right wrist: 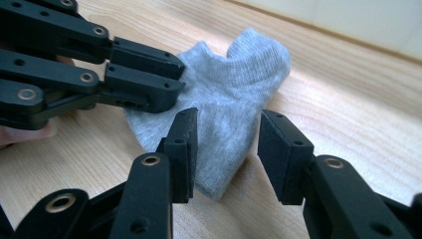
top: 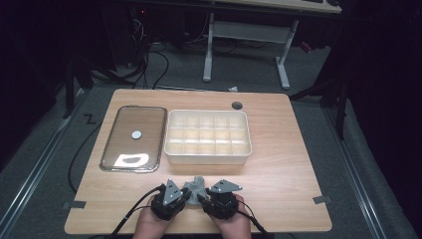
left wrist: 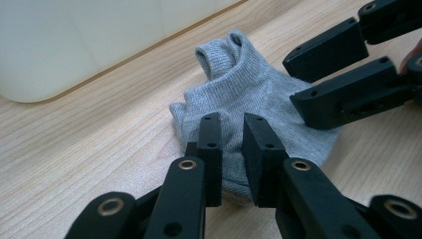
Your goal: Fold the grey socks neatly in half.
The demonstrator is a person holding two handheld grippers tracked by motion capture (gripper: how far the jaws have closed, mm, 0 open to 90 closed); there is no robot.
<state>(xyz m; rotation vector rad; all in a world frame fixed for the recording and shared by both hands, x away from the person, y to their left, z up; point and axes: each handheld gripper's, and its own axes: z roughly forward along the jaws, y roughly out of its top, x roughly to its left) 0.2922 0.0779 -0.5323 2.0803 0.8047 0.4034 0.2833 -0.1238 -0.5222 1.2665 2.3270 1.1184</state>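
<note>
The left gripper pinches a fold of the grey sock, jaws nearly together. The right gripper stands part open astride the sock's edge, pads off the cloth. The small, ribbed ankle sock lies crumpled at the table's near edge, before the white compartment box.

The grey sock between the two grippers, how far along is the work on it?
Early. Done: the clear lid lies on the table beside the open divided box, whose compartments look empty. In hand: the grey sock lies bunched on the table; the left gripper pinches its edge, while the right gripper straddles it with fingers apart. Left, probably: folding the sock and putting it into a compartment.
</note>
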